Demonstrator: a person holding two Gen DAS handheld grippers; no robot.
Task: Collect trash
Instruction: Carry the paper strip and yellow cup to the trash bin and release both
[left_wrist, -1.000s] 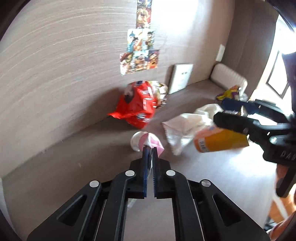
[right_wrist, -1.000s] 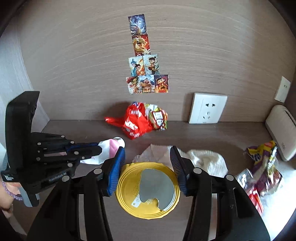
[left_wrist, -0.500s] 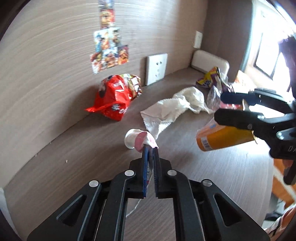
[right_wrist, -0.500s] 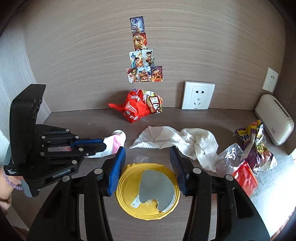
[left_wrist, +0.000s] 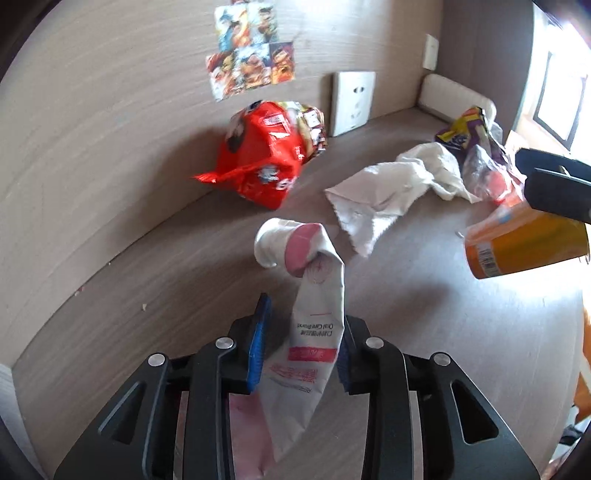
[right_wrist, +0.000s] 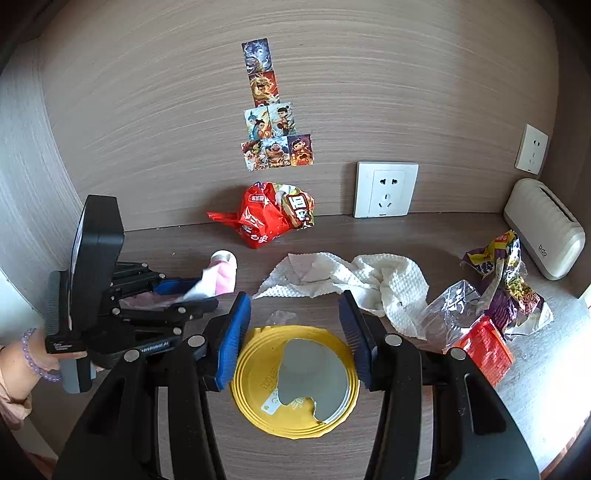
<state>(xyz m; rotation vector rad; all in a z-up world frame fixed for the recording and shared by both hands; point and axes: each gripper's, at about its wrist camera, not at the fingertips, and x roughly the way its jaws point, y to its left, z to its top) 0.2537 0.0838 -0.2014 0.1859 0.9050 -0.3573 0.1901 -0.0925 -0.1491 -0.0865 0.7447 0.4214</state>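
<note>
Two wall sockets — six stickers.

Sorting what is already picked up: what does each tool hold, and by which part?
The right tool grips a yellow cup by its sides near the rim. The left tool is opening around a squeezed toothpaste tube, at its flat lower body.

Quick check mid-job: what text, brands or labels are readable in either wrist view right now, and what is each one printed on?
"Oral Care Brand", seen upside down: on the white toothpaste tube between the opening jaws of the left gripper.
"bdo": on the white device, as far as it reads.
Orange can in the right gripper: barcode, digits too small.
Red snack bag: large characters, crumpled and unclear.
Purple wrapper: print unreadable.
Left gripper's body lettering: too blurred.
</note>
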